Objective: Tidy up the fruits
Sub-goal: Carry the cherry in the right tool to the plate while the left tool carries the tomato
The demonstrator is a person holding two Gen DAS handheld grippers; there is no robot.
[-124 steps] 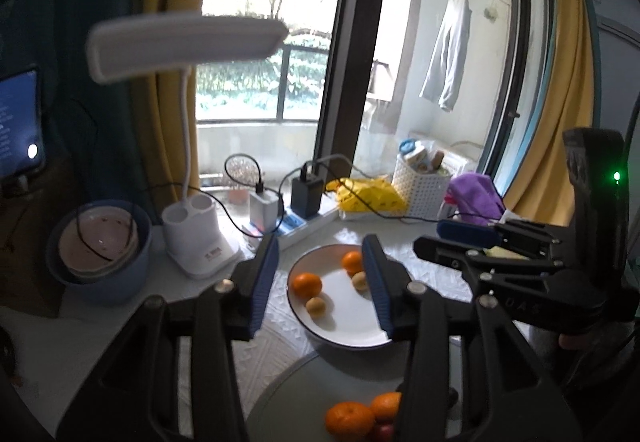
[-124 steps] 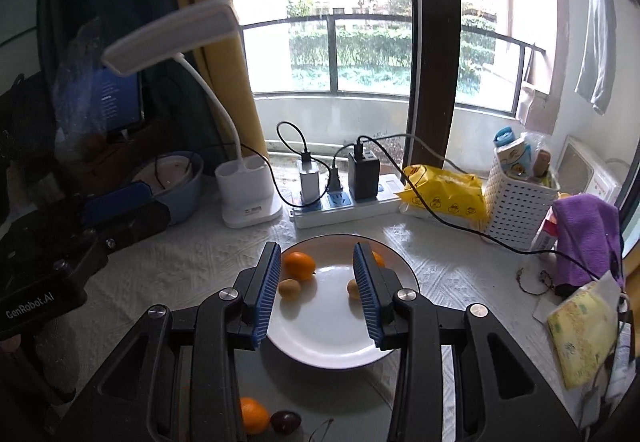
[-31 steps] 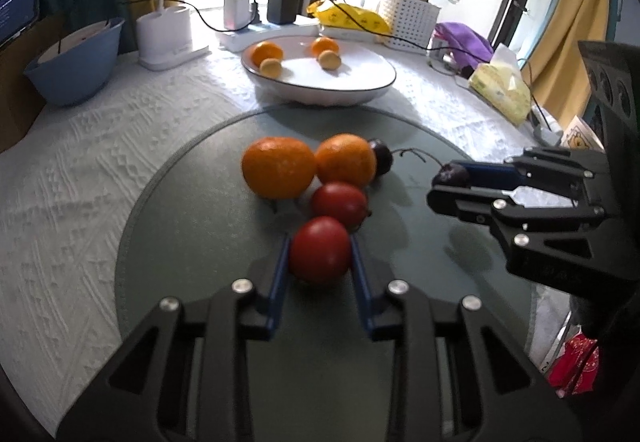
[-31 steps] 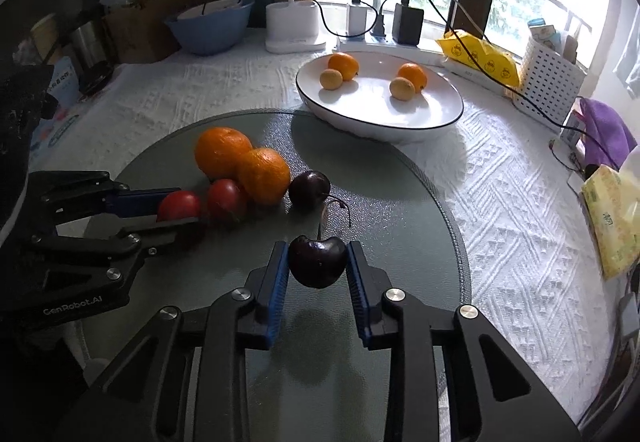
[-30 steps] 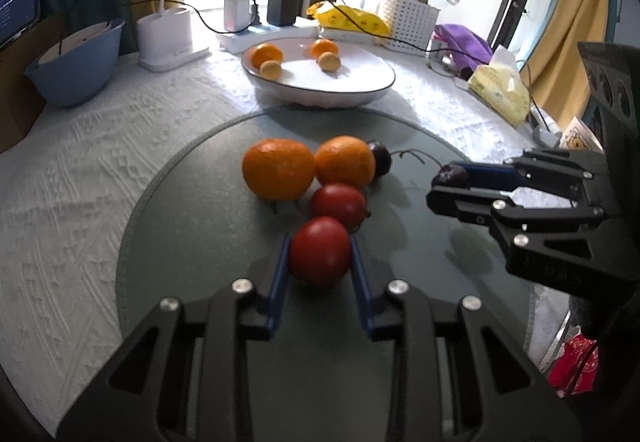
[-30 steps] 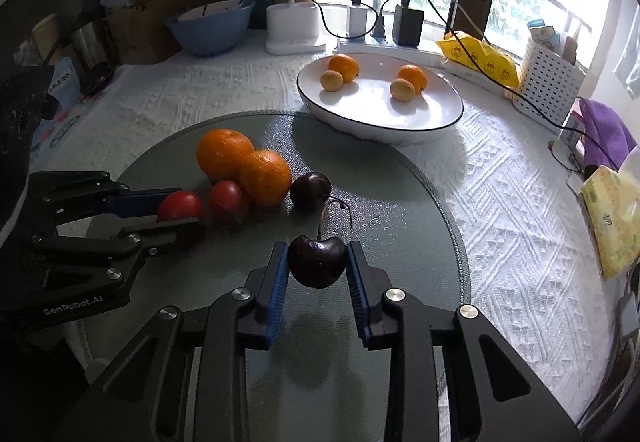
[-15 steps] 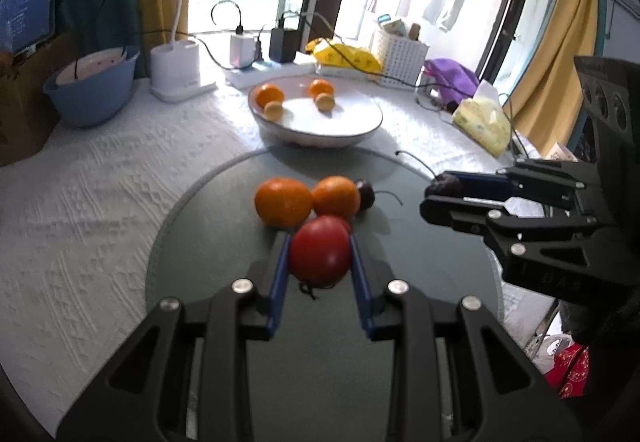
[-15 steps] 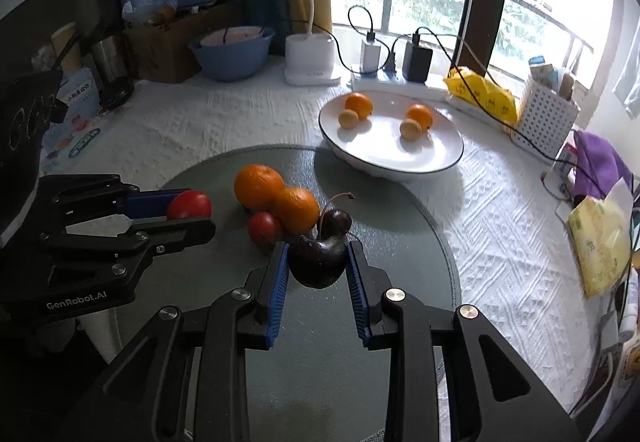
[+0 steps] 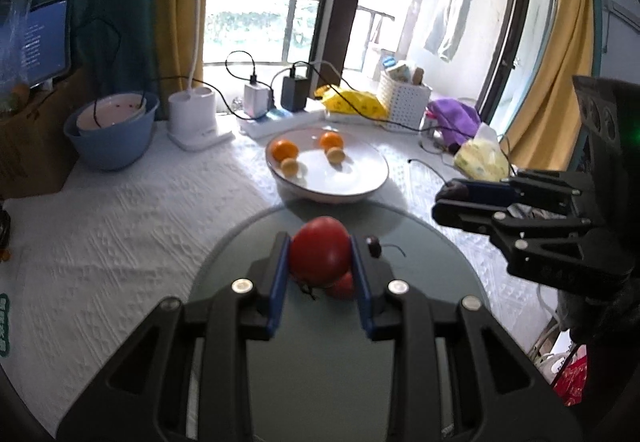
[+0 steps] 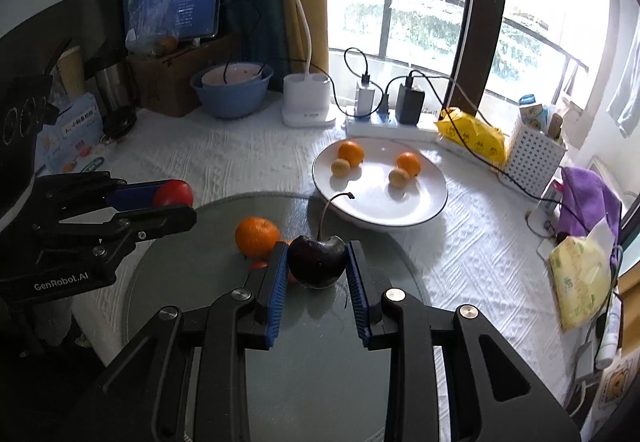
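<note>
Two fruits have been picked up off the round grey-green glass mat (image 10: 320,382) since a second ago, one per gripper. The left gripper (image 9: 320,262) is clenched on a round red tomato (image 9: 319,256), which is pinned between the blue pads (image 9: 276,282), and the right gripper (image 10: 318,262) is clamped on a dark purple cherry with its thin stem sticking up (image 10: 317,261). Both were down at mat level before; now they're carried raised, with the leftover orange mandarin (image 10: 257,236) seen below and just left of the right jaws. The white shallow plate with a dark rim (image 10: 420,209), already loaded with four small orange and yellow fruits, is sat straight ahead of both jaws, so the drop-off there looks like what's coming
</note>
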